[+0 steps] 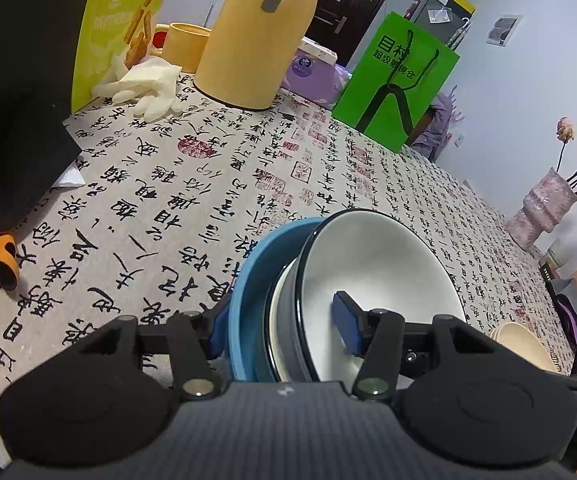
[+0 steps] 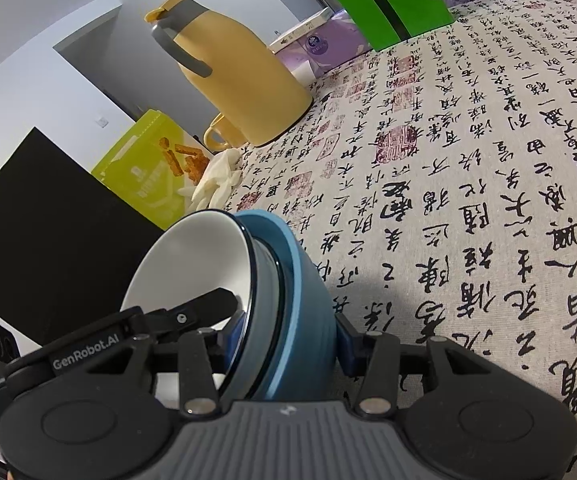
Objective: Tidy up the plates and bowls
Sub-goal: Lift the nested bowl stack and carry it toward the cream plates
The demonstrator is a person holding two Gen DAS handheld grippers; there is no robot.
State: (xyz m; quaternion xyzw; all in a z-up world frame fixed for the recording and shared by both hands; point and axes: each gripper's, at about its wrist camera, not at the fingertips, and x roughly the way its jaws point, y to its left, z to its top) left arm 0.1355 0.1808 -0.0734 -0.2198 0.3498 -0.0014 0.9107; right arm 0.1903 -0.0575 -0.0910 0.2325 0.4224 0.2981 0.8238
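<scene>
1. Two grippers clamp one nested stack between them. The left gripper (image 1: 284, 330) bites the rims from one side, one pad outside the blue bowl (image 1: 248, 280) and one inside the white bowl (image 1: 380, 268). The right gripper (image 2: 288, 340) pinches the same walls from the opposite side.
2. The stack hangs tilted above the calligraphy tablecloth (image 1: 208, 184), at six o'clock in both wrist views.
3. To set it down well, I'd level both hands together, lower evenly, and release only once the base rests flat.
4. The stack's base is hidden, and how many dishes nest between is hard to count.
5. At one o'clock, a cream plate (image 1: 520, 340) is cut off.
</scene>
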